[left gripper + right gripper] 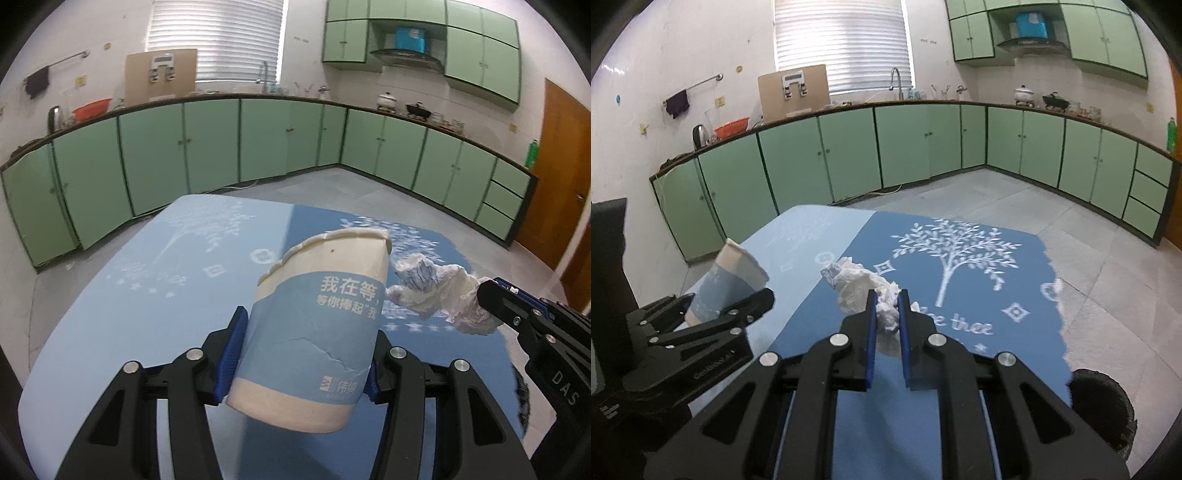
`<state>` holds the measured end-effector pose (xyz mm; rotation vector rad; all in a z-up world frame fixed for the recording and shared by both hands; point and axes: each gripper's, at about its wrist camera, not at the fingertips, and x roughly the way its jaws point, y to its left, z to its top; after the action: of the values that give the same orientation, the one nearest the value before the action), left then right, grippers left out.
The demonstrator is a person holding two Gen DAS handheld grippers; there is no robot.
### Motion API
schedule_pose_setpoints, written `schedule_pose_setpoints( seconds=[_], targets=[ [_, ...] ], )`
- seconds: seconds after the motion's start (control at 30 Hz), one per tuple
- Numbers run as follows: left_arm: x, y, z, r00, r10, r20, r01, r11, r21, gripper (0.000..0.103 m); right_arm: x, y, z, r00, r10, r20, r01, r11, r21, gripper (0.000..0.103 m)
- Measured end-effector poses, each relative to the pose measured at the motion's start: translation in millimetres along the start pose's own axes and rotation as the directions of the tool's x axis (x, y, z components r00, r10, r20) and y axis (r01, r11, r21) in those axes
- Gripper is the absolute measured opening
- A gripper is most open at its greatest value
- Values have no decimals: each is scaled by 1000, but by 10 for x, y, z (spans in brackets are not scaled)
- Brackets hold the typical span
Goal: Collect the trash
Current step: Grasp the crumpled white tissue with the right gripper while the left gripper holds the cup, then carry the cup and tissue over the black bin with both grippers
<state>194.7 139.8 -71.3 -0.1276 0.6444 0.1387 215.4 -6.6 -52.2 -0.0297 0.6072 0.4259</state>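
My left gripper point(303, 350) is shut on a crushed blue-and-white paper cup point(317, 332) and holds it tilted above the blue tablecloth point(147, 314). The cup also shows in the right wrist view point(727, 280), at the left, between the left gripper's fingers point(753, 302). My right gripper point(886, 306) is shut on a crumpled white tissue point(864, 288), which sticks out forward past the pads. In the left wrist view the tissue point(432, 291) hangs to the right of the cup, pinched by the right gripper point(491, 299).
The table carries a blue cloth with a white tree print point(956, 254). A dark round object point(1104, 406) sits low beside the table's right edge. Green kitchen cabinets point(905, 144) line the far walls across a grey tiled floor point(1071, 229).
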Motion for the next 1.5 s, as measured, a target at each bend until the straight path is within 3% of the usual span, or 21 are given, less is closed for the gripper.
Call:
schedule_pose_setpoints(
  seconds=[0.47, 0.97, 1.27, 1.5],
  targets=[
    [-430, -854, -49, 987, -160, 8, 158, 981, 109, 53, -825, -597, -129, 991, -110, 73, 105, 992, 65, 10],
    [-673, -1556, -245, 968, -250, -4, 245, 948, 201, 52, -1402, -1140, -455, 972, -210, 101, 195, 970, 144, 10],
    [-668, -2018, -334, 948, -317, -29, 314, 917, 246, 52, -1662, -1535, -654, 950, -297, 92, 277, 943, 183, 10],
    [-547, -2450, -427, 921, -385, -59, 386, 879, 281, 52, -1821, -1951, -853, 926, -370, 68, 348, 911, 223, 10]
  ],
)
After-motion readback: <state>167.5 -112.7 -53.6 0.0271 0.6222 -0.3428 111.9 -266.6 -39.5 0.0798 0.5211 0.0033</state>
